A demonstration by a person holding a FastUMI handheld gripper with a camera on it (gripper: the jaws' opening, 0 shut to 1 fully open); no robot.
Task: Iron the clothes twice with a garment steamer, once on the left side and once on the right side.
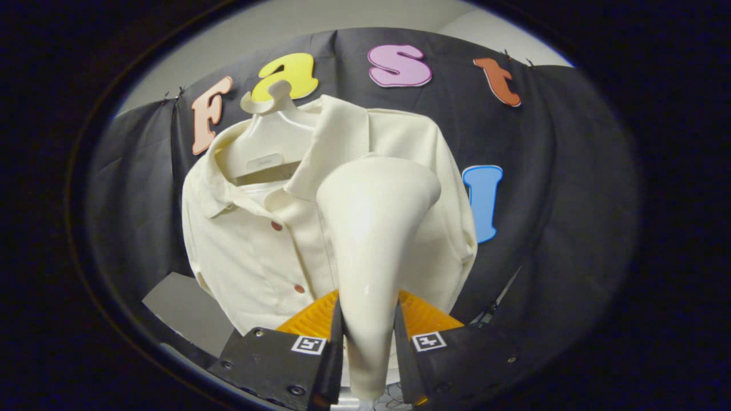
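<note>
1. The cream, glossy, funnel-shaped plastic garment steamer [371, 240] is plain, with a bright sheen down its neck.
2. Behind the steamer, the cream woven button-up shirt [251, 251] is unpatterned and nearly matches it in tone.
3. Left of the steamer, the small round reddish-brown shirt buttons [276, 226] stand out on the placket.
4. Above and left of the steamer, the off-white plastic hanger [268, 142] is slightly paler than the shirt.
5. At the steamer's base, a ribbed orange surface [422, 317] shows on both sides.
6. Flanking the steamer's neck, two square black-and-white patterned markers [309, 344] sit on the gripper [368, 342], whose fingers press the neck from both sides.
</note>
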